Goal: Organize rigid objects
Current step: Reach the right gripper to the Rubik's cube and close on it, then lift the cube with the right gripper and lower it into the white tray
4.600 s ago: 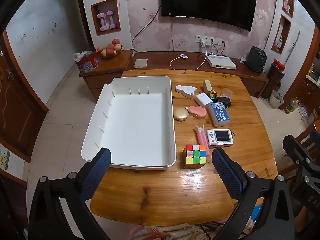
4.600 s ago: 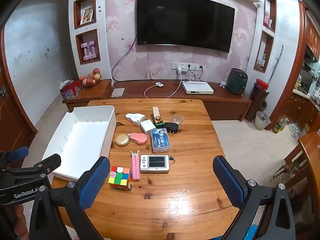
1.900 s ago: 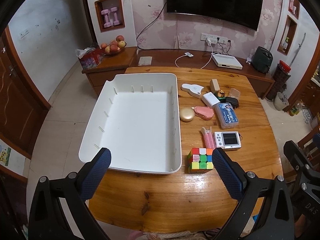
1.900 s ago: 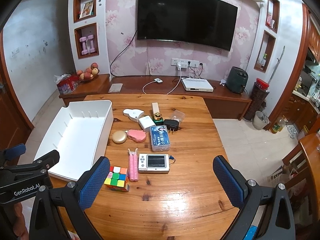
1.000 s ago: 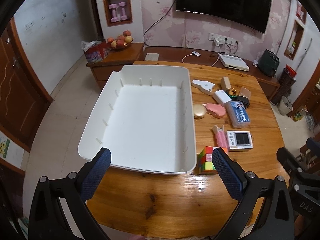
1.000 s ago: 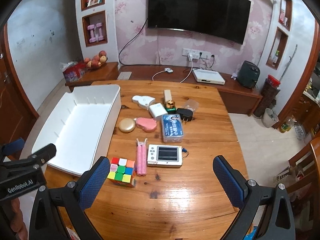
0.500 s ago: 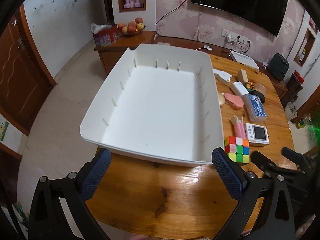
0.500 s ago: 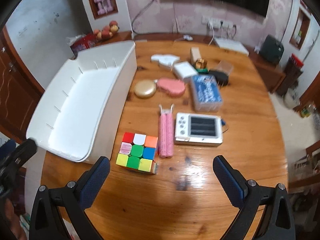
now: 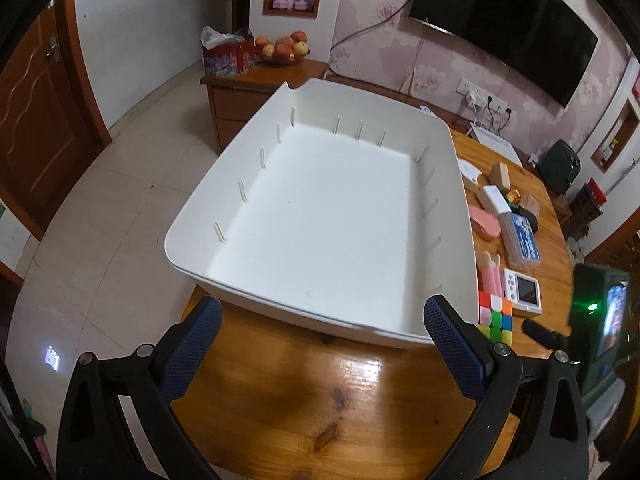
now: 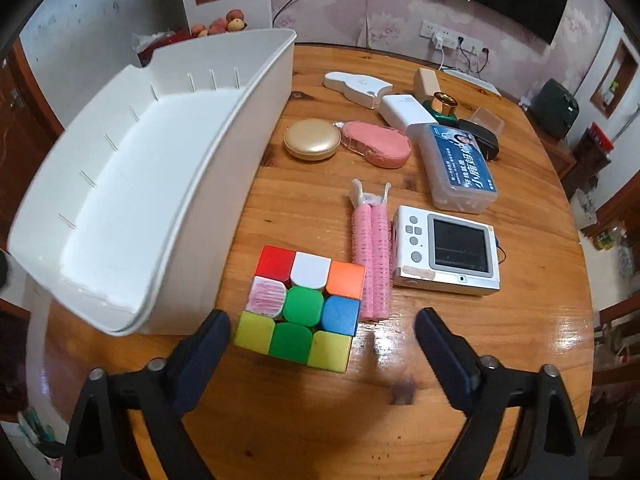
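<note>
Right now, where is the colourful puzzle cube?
In the right wrist view, the cube sits on the table beside the white bin's near corner, with the pink rollers on its other side.

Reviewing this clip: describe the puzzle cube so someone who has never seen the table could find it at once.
Start at the big white bin on the wooden table. The puzzle cube sits just off the bin's near corner, with a pink pair of rollers on its other side. It alone is a multicoloured block of square tiles, red, white, orange, green, blue and yellow.

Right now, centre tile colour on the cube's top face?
Green, on the cube; clearest in the right wrist view.
</note>
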Available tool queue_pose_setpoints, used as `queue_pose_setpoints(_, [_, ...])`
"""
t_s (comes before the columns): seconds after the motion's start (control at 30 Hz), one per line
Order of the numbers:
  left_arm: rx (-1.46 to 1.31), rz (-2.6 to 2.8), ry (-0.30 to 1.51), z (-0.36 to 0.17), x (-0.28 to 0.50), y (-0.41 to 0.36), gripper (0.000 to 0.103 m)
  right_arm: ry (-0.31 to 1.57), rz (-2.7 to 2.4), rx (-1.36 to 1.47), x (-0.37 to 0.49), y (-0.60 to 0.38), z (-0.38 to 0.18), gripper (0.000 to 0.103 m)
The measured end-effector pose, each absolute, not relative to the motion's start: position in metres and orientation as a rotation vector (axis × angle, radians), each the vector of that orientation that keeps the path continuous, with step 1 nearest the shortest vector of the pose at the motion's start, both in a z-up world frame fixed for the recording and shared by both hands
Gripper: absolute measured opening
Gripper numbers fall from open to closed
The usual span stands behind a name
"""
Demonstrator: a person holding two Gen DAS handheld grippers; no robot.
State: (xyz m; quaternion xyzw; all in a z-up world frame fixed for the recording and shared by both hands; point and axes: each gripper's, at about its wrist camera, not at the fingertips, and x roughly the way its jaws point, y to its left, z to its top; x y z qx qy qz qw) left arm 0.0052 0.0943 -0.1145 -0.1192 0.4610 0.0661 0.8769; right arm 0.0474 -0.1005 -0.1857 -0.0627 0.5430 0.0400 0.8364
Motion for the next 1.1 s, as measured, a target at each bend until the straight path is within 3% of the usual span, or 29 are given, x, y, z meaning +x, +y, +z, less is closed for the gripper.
queue_pose_setpoints(0.17, [-0.206,0.144,0.857,-0.107,0.002,0.093,0.101,1.169,0.088,-0.09,0.052,-0.101,-0.199,0.079])
queue_pose_setpoints(0.33, [-0.151,0.115,0.854,-0.106,0.003,0.088,0.101,1.15,0.081,-0.076,0.052,-0.1,-0.202,0.057])
queue_pose_setpoints(0.77, [-0.08,0.056,0.914,-0.095,0.007,0.074,0.101,1.065,0.085,-0.035,0.035,-0.109,-0.174,0.056])
queue_pose_setpoints(1.1, [-0.092,-0.024,0.919,-0.067,0.004,0.075,0.101,0.887,0.154,-0.049,0.016,-0.11,-0.085,0.056])
